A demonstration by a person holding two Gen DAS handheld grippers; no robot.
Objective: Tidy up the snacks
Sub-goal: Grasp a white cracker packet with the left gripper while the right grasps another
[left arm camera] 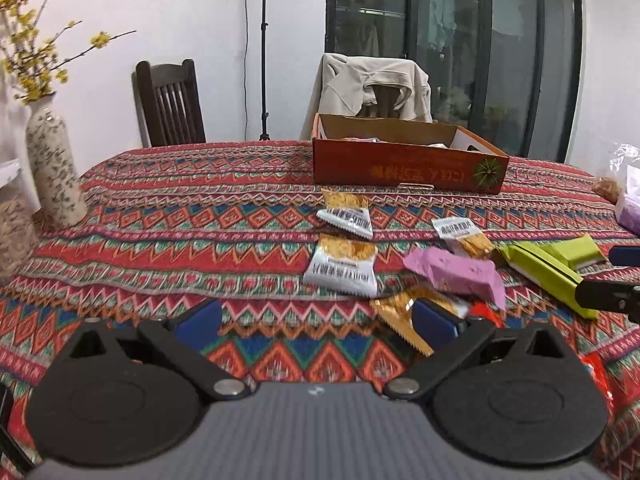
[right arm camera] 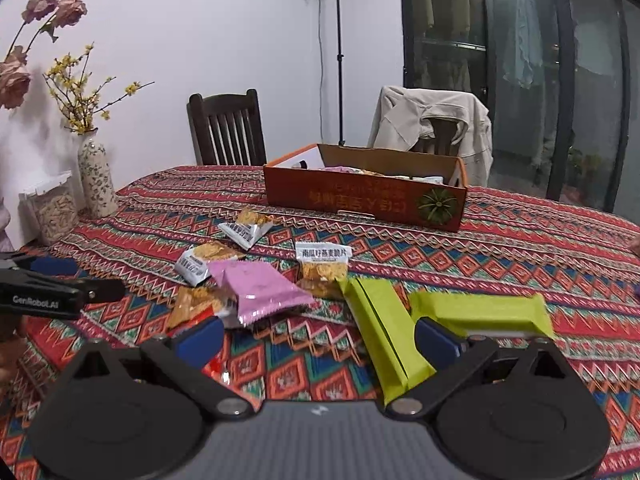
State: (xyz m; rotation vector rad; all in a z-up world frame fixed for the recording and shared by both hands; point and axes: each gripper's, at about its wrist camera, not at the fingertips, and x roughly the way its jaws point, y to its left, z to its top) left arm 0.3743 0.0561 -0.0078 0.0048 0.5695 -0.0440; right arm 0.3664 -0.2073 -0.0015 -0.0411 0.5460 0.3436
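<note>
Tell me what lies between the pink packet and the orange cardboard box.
In the right wrist view, only patterned tablecloth and a white-and-gold cracker packet lie between the pink packet and the orange cardboard box.

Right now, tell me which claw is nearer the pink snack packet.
Left. The left claw sits just short of the pink snack packet, which lies a little ahead on its right. The right claw is farther, with the packet ahead to its left.

Snack packets (right arm camera: 260, 288) on table (right arm camera: 520, 248), before box (right arm camera: 364, 196); vase (right arm camera: 96, 184) left.
</note>
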